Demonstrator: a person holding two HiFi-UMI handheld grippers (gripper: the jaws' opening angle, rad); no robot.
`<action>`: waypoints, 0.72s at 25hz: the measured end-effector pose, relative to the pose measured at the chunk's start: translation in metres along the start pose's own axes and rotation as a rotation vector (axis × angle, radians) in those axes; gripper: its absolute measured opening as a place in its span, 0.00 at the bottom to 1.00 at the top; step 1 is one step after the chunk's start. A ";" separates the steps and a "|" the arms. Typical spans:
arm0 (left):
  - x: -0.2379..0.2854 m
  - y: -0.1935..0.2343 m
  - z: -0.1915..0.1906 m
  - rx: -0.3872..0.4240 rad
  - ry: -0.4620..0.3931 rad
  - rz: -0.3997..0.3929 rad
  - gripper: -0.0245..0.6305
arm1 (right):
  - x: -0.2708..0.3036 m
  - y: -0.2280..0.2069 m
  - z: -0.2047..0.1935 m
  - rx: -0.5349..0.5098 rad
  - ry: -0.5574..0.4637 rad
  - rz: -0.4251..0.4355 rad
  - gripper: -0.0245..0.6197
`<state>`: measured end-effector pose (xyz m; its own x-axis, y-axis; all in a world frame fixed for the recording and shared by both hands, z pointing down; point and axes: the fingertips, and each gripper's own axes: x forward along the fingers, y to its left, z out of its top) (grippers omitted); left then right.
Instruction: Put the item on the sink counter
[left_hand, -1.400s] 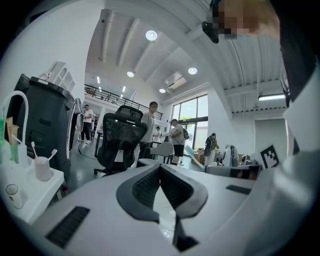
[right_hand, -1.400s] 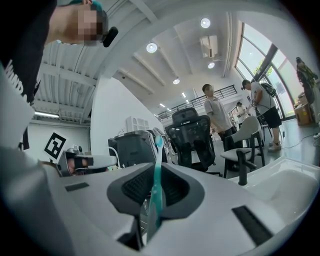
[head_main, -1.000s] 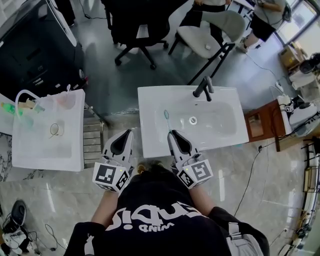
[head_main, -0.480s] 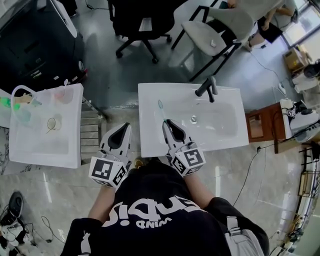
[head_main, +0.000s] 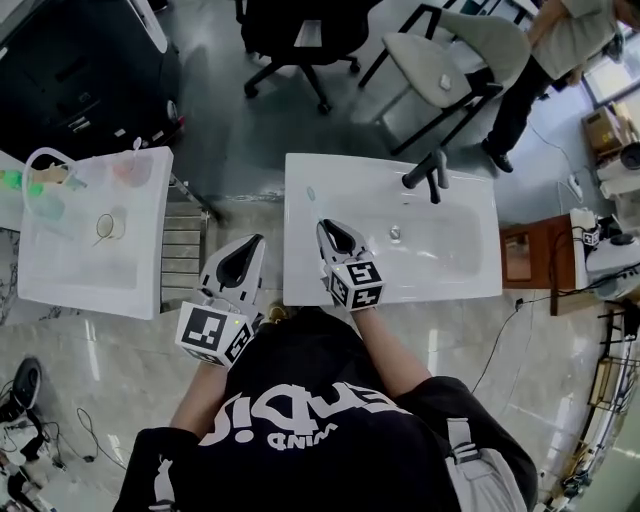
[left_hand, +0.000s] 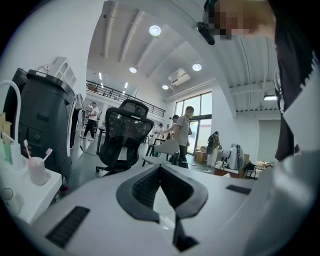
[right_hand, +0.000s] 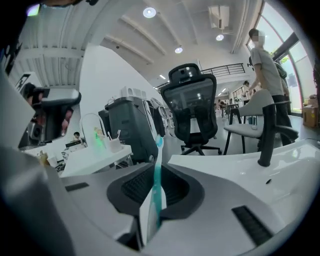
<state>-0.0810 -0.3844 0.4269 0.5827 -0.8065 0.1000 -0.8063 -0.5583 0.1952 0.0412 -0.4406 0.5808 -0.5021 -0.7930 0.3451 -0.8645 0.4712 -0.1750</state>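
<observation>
While the left gripper (head_main: 256, 242) had barely shifted, its ribbed black pads shut together on nothing beside the glossy white sink counter (head_main: 460, 280), the right gripper (head_main: 324, 226) had dropped lower over that counter's front left part. It clamped a slim teal-and-white toothbrush (right_hand: 158, 170) upright. White lettering on the black shirt (head_main: 300, 440) possibly read "WIND".

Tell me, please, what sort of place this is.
Probably an open office or lab staged as a washroom mock-up: it shows a freestanding white sink counter, a black office chair and tall windows.
</observation>
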 end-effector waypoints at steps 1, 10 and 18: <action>0.000 0.001 0.000 0.000 0.001 0.005 0.07 | 0.006 -0.002 -0.008 -0.004 0.023 -0.001 0.13; -0.002 0.006 -0.001 0.012 0.015 0.023 0.07 | 0.044 -0.014 -0.059 -0.025 0.166 -0.009 0.13; -0.002 0.009 -0.002 0.014 0.023 0.034 0.07 | 0.058 -0.010 -0.078 0.008 0.229 0.005 0.13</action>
<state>-0.0891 -0.3869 0.4302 0.5566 -0.8208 0.1287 -0.8272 -0.5331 0.1775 0.0228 -0.4608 0.6744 -0.4887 -0.6819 0.5442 -0.8625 0.4714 -0.1840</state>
